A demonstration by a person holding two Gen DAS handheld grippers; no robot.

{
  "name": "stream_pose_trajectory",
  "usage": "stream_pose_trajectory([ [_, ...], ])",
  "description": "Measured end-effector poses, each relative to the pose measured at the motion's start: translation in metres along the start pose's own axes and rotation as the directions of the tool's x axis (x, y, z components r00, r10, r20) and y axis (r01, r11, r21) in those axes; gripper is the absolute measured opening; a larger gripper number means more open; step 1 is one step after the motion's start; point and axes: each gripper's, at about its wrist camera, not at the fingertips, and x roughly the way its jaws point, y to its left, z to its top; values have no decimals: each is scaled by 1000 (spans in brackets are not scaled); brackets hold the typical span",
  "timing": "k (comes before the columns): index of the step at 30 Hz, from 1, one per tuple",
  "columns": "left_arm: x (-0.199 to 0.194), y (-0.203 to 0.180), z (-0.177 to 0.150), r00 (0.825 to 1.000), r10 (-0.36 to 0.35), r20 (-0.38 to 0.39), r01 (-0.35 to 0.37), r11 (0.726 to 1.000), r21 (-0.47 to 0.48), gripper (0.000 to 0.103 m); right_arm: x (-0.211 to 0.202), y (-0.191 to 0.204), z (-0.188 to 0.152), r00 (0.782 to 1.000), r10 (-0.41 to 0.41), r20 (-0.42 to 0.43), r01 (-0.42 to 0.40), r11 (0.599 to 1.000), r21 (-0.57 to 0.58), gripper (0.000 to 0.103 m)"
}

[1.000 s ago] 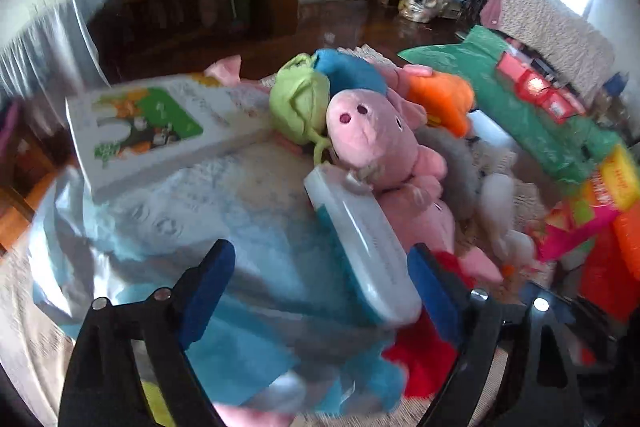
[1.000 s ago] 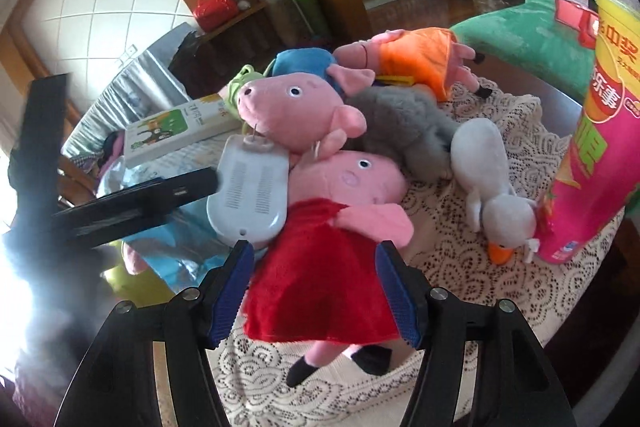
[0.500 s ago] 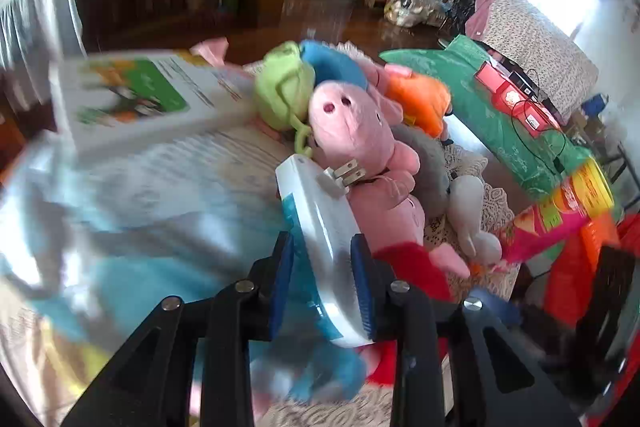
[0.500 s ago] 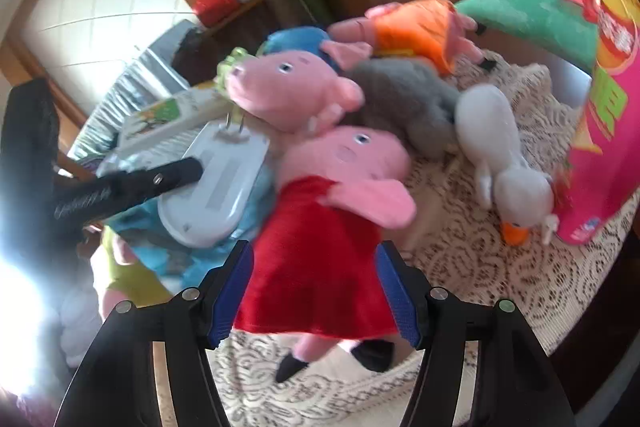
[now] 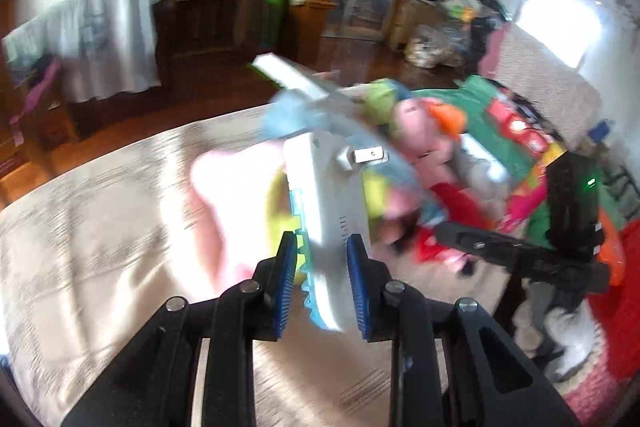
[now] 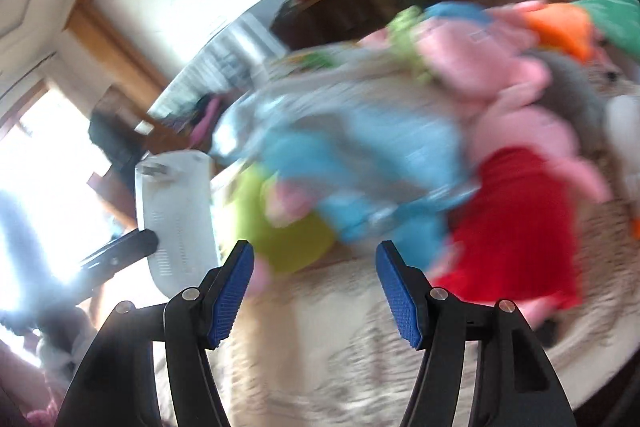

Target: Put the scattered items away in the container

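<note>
Room: wood-panelled cabinets and glass doors behind; both views motion-blurred.
Table (image 6: 320,367): covered with a pale lace cloth; bare cloth lies under the right gripper.
Toy pile (image 6: 500,75): pink pig plushes, one in a red dress (image 6: 516,227), a grey plush and blue wrapping heaped together on the cloth.
White plug-in device (image 5: 324,203): white casing with teal edge, metal prongs at its far end; held clear of the pile, to its left in the right wrist view (image 6: 176,211).
Left gripper (image 5: 322,281): blue pads clamped on the device's near end.
Right gripper (image 6: 316,293): jaws spread wide, nothing between them.
</note>
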Motion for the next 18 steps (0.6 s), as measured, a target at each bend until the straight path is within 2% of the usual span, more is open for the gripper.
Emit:
stream_pose_trajectory([
  [2, -4, 21, -20, 999, 28, -20, -28, 999, -29, 20, 13, 20, -12, 999, 32, -34, -33, 999, -31, 64],
  [3, -1, 30, -30, 999, 33, -38, -34, 998, -48, 13, 21, 29, -18, 998, 38, -55, -41, 998, -44, 64],
  [4, 2, 40, -40, 998, 37, -56, -41, 997, -65, 13, 29, 38, -25, 996, 45, -77, -49, 997, -56, 64],
  [7, 17, 66, -69, 990, 64, -127, -77, 992, -100, 12, 55, 60, -46, 988, 53, -144, -65, 994, -82, 64],
  [9, 23, 79, -82, 982, 106, -157, -122, 988, -97, 12, 68, 70, -58, 982, 58, -179, -75, 993, -88, 64],
  [11, 18, 89, -91, 976, 150, -160, -167, 981, -98, 12, 79, 78, -66, 976, 60, -208, -81, 993, -91, 64],
  [14, 3, 103, -106, 974, 157, -164, -177, 977, -119, 13, 90, 85, -72, 970, 49, -236, -74, 992, -101, 64],
  [17, -7, 107, -124, 967, 183, -177, -204, 973, -105, 14, 99, 91, -77, 966, 42, -257, -71, 992, -107, 64],
  [18, -8, 107, -130, 964, 196, -179, -216, 972, -96, 25, 101, 92, -79, 965, 42, -259, -72, 992, -107, 66],
])
